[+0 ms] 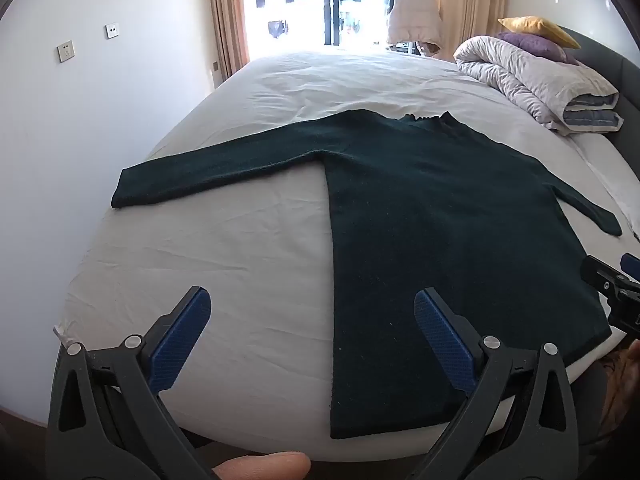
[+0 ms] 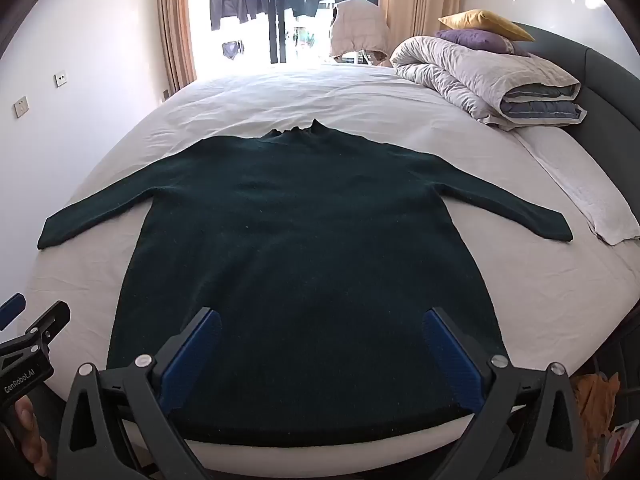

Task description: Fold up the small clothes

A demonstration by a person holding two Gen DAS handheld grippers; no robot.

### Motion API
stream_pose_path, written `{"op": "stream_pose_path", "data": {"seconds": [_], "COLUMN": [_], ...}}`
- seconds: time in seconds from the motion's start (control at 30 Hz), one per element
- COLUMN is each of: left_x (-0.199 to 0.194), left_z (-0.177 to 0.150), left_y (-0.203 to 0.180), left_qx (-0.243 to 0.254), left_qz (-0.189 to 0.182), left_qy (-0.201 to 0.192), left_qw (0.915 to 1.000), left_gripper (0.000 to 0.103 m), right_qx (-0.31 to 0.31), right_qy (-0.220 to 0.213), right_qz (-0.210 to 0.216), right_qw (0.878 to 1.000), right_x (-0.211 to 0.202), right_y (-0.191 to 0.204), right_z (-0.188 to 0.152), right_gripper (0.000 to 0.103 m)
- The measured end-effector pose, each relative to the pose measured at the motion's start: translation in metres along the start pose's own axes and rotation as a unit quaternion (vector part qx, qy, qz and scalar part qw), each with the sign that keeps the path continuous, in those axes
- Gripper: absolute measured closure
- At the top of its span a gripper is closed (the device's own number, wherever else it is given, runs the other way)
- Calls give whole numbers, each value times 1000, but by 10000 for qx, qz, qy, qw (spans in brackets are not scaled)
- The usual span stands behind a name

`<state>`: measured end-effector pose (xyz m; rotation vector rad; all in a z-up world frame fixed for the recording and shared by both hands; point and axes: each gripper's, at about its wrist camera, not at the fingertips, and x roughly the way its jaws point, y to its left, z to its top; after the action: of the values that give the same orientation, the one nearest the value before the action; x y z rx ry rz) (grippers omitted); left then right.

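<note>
Indoors | white-sheeted bed [image 2: 500, 280] | curtained window [image 2: 280, 20] | rolled duvet [image 2: 480, 76]

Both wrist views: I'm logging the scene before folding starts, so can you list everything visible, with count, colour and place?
sweater: one, dark green, flat on the bed, sleeves spread
bed: one, white sheet, dark frame
duvet: one, grey, rolled at the bed's far right
pillows: two, yellow on purple, on the duvet
curtains: two, beige, beside the window
jacket: one, pale, beyond the bed
wall sockets: two, white, left wall
left hand-held gripper: black, blue pads, open above the sweater's left edge
right hand-held gripper: same colours, open above the hem
</note>
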<state>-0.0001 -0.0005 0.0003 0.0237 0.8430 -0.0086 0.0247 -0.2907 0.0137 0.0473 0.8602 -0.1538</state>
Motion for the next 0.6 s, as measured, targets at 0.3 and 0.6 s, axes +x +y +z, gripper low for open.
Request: {"op": "stream_pose_path", "data": {"seconds": [0.3, 0.6], "left_x": [-2, 0], "left_z": [2, -4], "left_y": [-1, -4], "left_qx": [112, 58], "left_qz": [106, 38], "left_qy": [-157, -42], "left_qw": [9998, 10000], "left_gripper": [0, 0], "right_qx": [-9, -17], "right_qy": [18, 36], "right_qz": [-3, -15], "right_qw": [10000, 10000], "right_x": [-1, 0], "right_y": [1, 2], "right_z": [-3, -3], "right_gripper": [0, 0]}}
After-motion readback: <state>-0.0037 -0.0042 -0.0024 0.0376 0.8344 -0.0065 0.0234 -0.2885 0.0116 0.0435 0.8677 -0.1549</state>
